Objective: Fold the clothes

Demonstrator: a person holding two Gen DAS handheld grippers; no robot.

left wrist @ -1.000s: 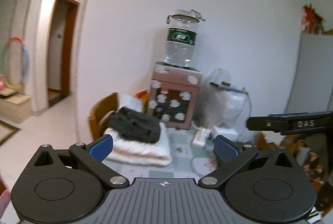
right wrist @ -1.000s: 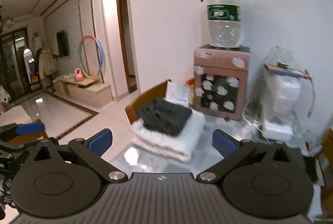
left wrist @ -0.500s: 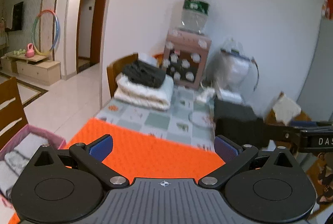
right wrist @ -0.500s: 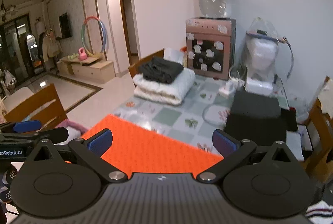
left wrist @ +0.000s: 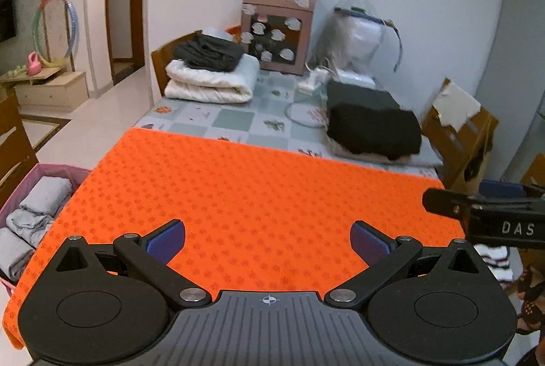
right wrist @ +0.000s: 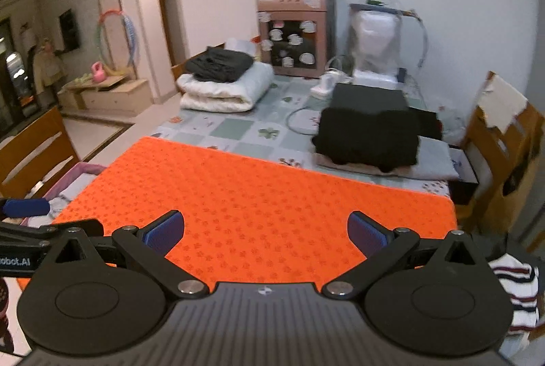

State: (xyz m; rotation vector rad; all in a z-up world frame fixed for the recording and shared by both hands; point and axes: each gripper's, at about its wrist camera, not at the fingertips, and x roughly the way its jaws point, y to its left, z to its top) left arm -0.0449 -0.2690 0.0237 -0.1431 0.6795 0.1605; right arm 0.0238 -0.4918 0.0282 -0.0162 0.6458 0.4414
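I hold both grippers over the orange mat [left wrist: 259,189], the left gripper [left wrist: 267,238] and right gripper [right wrist: 265,229] each spread wide with nothing between the pads. No garment lies on the mat, which fits a pause before fetching one or after stowing one. Folded grey clothes [left wrist: 30,223] fill the pink basket [left wrist: 64,169] at my left; a striped garment [right wrist: 517,291] hangs off to my right. Whichever cloth comes, pinch edges, not bulk. Beyond: tiled tablecloth, black stack [right wrist: 368,136], white quilt [left wrist: 211,81], water dispenser [right wrist: 294,32].
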